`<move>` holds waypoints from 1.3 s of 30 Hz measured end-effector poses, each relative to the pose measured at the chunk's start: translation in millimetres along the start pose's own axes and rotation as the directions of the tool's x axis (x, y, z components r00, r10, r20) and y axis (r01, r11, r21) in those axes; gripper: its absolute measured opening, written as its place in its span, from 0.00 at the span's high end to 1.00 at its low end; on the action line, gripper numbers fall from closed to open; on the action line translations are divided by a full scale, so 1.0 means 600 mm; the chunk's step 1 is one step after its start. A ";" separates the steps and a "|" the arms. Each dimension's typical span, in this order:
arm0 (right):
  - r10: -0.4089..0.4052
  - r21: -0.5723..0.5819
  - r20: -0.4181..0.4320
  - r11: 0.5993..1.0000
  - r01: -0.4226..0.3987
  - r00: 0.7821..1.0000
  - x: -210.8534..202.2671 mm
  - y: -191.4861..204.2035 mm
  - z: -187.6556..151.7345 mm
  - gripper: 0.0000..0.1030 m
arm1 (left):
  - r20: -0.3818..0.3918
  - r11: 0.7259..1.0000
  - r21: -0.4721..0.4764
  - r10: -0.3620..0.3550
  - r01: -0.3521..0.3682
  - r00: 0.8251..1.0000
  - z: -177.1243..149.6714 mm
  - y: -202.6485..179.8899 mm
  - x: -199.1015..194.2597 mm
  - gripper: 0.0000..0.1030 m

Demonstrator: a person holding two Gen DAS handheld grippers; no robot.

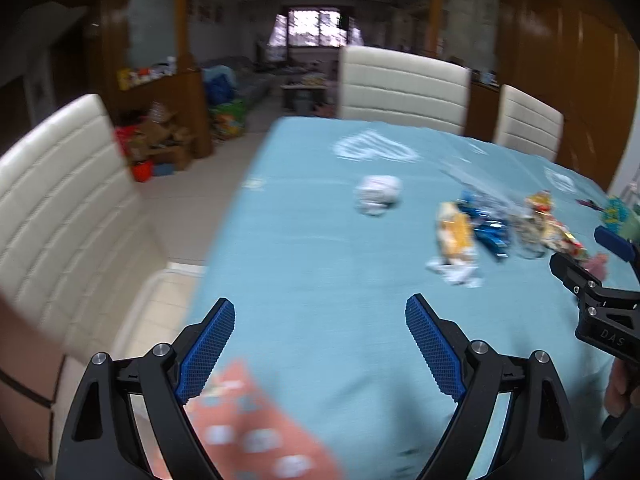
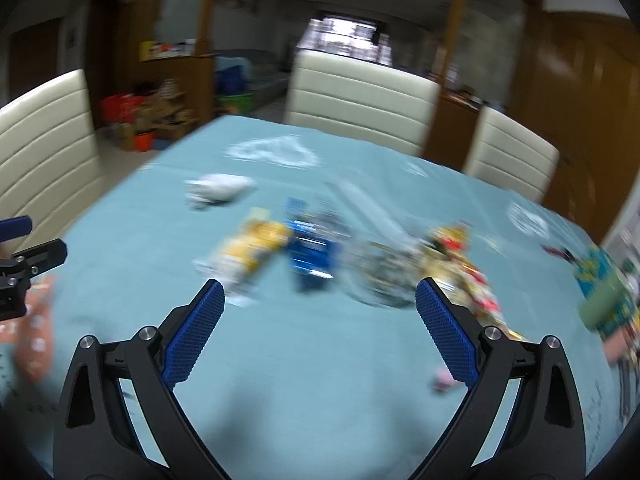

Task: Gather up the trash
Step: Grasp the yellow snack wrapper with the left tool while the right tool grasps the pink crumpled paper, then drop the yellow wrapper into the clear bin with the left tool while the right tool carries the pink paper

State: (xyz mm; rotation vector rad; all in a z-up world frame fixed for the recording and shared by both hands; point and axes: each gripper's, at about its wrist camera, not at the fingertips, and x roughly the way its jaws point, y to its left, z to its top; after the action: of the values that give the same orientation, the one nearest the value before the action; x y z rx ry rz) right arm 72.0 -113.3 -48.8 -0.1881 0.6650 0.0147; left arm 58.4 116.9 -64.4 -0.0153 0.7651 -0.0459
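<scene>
- Your left gripper (image 1: 320,344) has its fingers wide apart with nothing between them; the same goes for your right gripper (image 2: 320,332).
- Nothing looks collected yet: the trash lies loose on the worktop (image 2: 320,380).
- Ahead of the right fingers sit a yellow wrapper (image 2: 250,250), a blue wrapper (image 2: 312,254) and a clear bag (image 2: 380,276), blurred.
- A white wad (image 1: 378,194) lies well ahead of the left fingers.
- A pink sheet (image 1: 256,432) lies under the left fingers; possibly a bag, too blurred to say.
</scene>
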 end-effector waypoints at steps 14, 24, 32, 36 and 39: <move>0.011 0.311 -0.190 0.949 0.049 0.982 0.073 -0.237 -0.084 0.29 | -0.073 0.976 0.212 -0.030 0.045 0.997 0.046 -0.206 0.127 0.17; 0.042 0.296 -0.254 0.954 0.036 0.966 0.117 -0.210 -0.095 0.75 | -0.142 0.981 0.173 -0.060 0.085 0.988 0.045 -0.198 0.197 0.20; 0.055 0.213 -0.192 0.977 -0.013 0.980 0.101 -0.165 -0.068 0.79 | -0.158 0.973 0.174 -0.122 0.149 0.980 0.042 -0.198 0.182 0.79; 0.071 0.199 -0.180 0.979 -0.035 0.981 0.091 -0.149 -0.056 0.79 | -0.139 0.967 0.191 -0.144 0.169 0.980 0.038 -0.197 0.152 0.79; 0.081 0.188 -0.167 0.981 -0.049 0.983 0.083 -0.136 -0.047 0.79 | -0.118 0.965 0.202 -0.148 0.170 0.982 0.034 -0.193 0.126 0.79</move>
State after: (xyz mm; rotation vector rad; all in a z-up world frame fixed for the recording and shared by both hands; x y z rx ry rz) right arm 99.6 -201.0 -87.3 0.0108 0.8427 0.0003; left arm 123.0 -2.4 -98.6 0.1292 0.8568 -0.2829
